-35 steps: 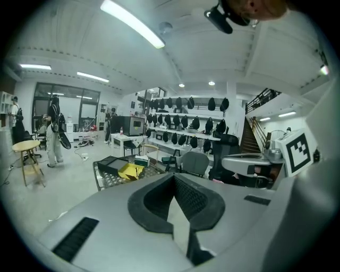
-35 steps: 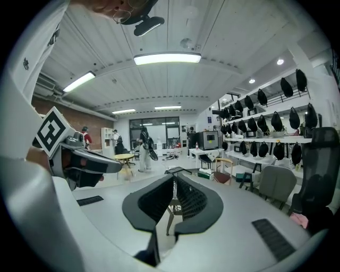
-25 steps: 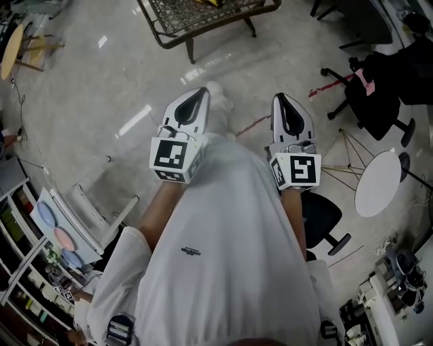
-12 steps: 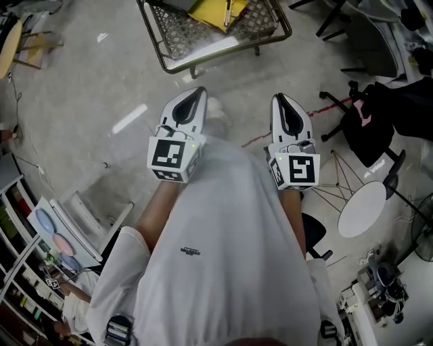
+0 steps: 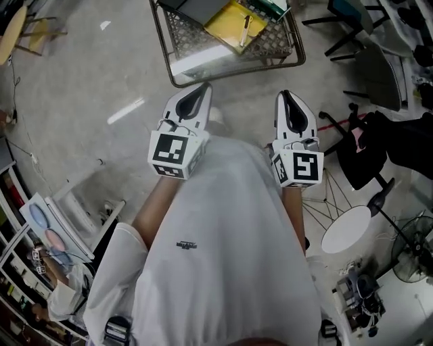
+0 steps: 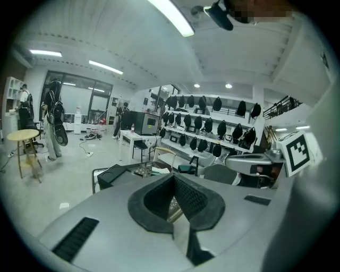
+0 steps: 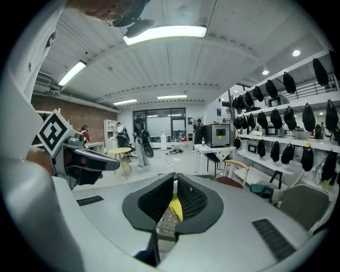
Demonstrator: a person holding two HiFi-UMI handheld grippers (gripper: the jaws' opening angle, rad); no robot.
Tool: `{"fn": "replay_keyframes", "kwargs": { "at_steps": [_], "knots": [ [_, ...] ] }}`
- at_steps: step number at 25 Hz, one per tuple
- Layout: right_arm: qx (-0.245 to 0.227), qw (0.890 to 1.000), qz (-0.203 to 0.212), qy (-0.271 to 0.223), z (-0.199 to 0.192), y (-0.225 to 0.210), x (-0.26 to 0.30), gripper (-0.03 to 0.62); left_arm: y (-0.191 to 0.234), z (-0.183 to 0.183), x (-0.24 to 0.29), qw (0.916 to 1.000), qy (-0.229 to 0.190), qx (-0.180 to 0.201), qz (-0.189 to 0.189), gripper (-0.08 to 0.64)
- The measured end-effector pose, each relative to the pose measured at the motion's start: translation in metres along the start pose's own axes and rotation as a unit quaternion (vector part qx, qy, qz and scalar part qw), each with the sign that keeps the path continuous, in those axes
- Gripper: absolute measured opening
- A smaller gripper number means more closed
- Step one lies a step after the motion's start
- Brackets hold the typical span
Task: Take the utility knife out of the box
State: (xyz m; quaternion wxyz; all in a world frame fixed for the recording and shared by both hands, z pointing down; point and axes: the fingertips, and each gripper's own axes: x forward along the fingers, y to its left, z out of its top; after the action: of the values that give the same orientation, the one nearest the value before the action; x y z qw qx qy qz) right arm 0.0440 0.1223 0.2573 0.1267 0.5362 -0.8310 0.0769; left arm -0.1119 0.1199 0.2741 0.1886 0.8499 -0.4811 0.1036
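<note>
A low metal mesh table (image 5: 233, 65) stands at the top of the head view. On it lies a yellow box (image 5: 229, 20) with a slim pale object (image 5: 244, 30) on top; I cannot tell whether that is the utility knife. My left gripper (image 5: 197, 91) and right gripper (image 5: 287, 99) are held side by side in front of the body, just short of the table's near rim, and touch nothing. Both are shut and hold nothing. In the left gripper view the jaws (image 6: 172, 179) meet over the table. Yellow shows below the closed tips in the right gripper view (image 7: 174, 180).
Black office chairs (image 5: 379, 142) and a round white stool (image 5: 345, 230) stand on the right. A white rack (image 5: 88, 209) and shelves fill the lower left. A dark box (image 6: 114, 175) sits on the table's left part. Bare concrete floor lies left of the table.
Both grippers have travelled forward across the floor with the person. The mesh table and yellow box have come further into the head view, nearer the gripper tips. The jaws stayed shut.
</note>
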Motion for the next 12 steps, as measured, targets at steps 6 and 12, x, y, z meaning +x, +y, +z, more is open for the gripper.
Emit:
{"fn": "replay_keyframes", "kwargs": {
  "at_steps": [6,12],
  "knots": [
    [-0.013,1.0,0.028,0.002,0.018,-0.003,0.035,0.0,0.016,0.014,0.014,0.9999,0.0,-0.013,0.011,0.002],
    [-0.016,0.998,0.059,0.01,0.018,-0.014,0.058,0.002,0.017,0.016,0.03,0.9993,0.01,-0.023,0.028,0.002]
  ]
}}
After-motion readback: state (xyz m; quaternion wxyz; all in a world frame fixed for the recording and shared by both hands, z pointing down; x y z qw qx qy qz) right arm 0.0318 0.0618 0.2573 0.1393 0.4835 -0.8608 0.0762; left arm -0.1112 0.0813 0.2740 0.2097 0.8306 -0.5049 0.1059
